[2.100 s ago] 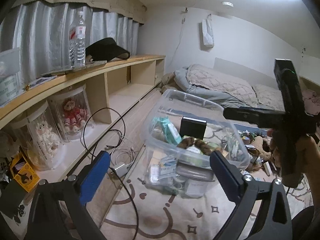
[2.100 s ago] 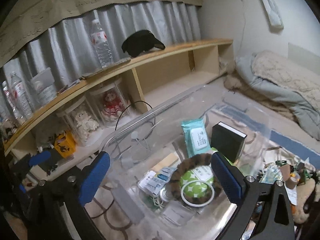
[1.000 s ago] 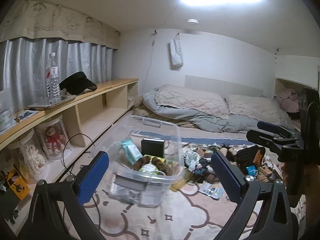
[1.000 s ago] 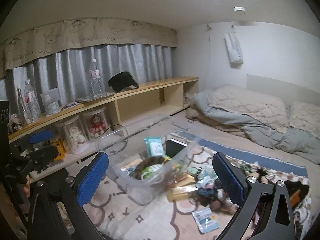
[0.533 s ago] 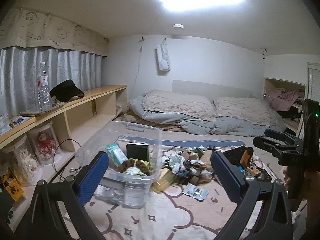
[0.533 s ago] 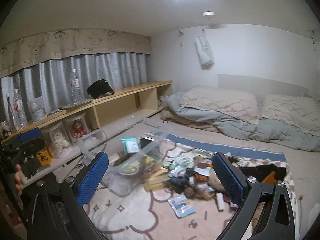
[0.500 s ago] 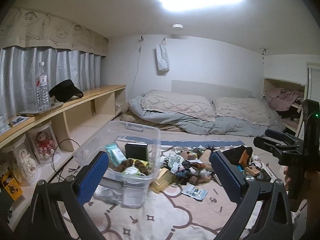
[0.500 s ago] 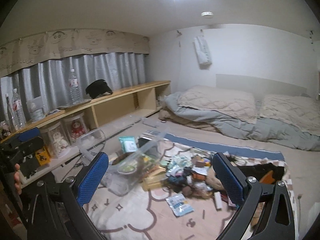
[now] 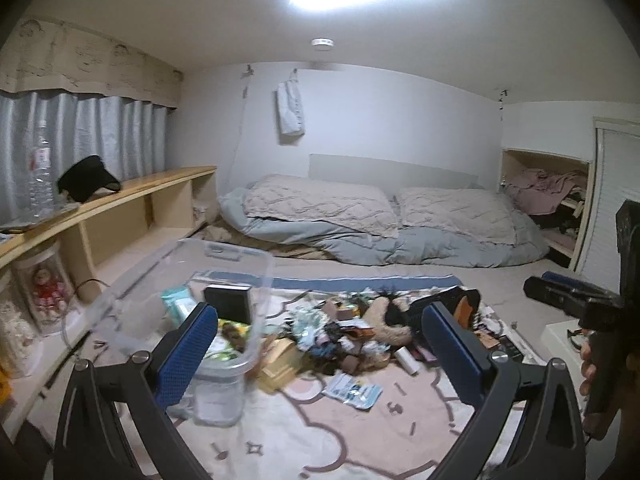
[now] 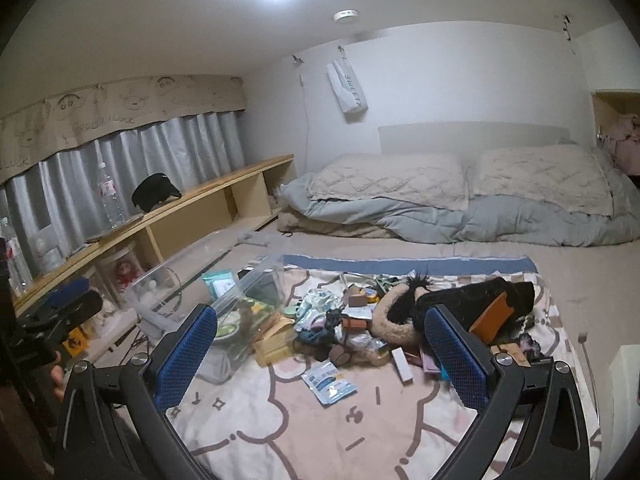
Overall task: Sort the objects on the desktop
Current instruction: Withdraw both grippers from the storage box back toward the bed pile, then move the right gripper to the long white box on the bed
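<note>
A clear plastic bin (image 9: 262,280) stands on the patterned rug at the left, holding a black box (image 9: 228,302), a teal wipes pack (image 9: 178,306) and other small items. To its right lies a heap of loose objects (image 9: 344,332), with a plush toy (image 10: 390,320) and a black-and-orange item (image 10: 488,304) in it. A blue-white packet (image 10: 328,376) lies alone in front of the heap. My left gripper (image 9: 320,354) is open and empty, held above the rug short of the bin. My right gripper (image 10: 320,356) is also open and empty, short of the heap.
A bed with pillows and a grey duvet (image 9: 400,236) fills the back. A wooden shelf (image 10: 208,196) along the left wall carries a water bottle (image 10: 109,196), a black visor cap (image 10: 154,192) and jars with dolls below. A fork (image 10: 585,344) lies at the rug's right edge.
Both grippers have pulled back and up from close over the bin. The views now take in the whole rug, the heap and the bed. Both stayed open and empty.
</note>
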Motion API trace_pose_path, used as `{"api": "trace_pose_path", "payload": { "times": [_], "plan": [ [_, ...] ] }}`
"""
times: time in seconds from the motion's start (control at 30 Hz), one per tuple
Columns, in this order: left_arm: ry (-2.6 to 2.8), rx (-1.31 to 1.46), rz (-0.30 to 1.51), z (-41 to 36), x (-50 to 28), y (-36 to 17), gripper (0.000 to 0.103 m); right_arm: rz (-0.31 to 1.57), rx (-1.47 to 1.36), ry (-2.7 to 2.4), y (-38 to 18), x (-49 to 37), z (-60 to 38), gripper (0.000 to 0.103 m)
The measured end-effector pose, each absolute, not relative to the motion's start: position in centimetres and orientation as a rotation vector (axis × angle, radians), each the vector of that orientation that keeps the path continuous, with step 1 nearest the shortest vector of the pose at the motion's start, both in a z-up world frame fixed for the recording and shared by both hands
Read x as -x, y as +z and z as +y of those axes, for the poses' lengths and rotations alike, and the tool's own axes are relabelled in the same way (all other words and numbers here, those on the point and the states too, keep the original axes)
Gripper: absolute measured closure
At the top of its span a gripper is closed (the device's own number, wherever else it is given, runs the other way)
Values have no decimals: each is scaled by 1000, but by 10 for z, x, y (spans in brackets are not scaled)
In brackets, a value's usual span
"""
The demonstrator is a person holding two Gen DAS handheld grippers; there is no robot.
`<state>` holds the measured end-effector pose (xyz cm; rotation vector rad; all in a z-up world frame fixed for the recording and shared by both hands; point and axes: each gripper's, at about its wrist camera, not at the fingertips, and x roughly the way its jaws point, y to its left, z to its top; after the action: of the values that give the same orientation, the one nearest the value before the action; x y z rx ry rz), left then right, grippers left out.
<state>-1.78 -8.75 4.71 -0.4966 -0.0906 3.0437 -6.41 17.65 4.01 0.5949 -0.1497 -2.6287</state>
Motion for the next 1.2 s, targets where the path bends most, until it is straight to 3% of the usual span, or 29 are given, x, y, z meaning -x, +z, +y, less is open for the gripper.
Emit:
{"api": "trace_pose_path", "payload": {
  "times": [0.73,1.2],
  "plan": [
    [2924,690,-143,-51,137,-42,0,-99,-819,-2783,-64,157,182,0],
    [2919,786,-167,-58,187,-115,0,-200,-935,-2823,-121,205,183,0]
  ]
}}
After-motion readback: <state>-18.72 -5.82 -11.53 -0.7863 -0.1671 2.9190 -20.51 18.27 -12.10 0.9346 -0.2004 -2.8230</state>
